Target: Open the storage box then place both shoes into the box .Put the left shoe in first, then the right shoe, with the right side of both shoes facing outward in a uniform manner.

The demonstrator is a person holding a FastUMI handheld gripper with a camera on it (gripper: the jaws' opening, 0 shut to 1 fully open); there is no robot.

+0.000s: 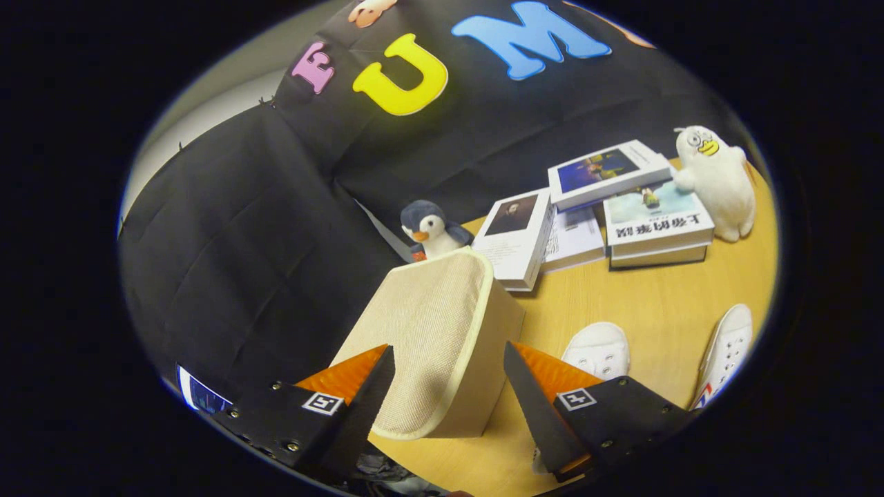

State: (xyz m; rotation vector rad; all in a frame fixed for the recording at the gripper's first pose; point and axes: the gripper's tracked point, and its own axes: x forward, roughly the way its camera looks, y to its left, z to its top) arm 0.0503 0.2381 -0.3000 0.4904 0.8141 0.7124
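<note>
I am holding my tongs spread wide apart, gripping nothing, with the storage box sitting right between the two fingers and just ahead of them on the counter. The box's fabric lid is facing me, tilted, its piped lower edge lying nearest the fingertips, so I judge that edge is what I should be closing on to lift the flap. The two white shoes are lying beyond my right finger, one just beside it, the other shoe farther right, toes pointing roughly away from me. A toy penguin is peeking from behind the box, books beyond it.
</note>
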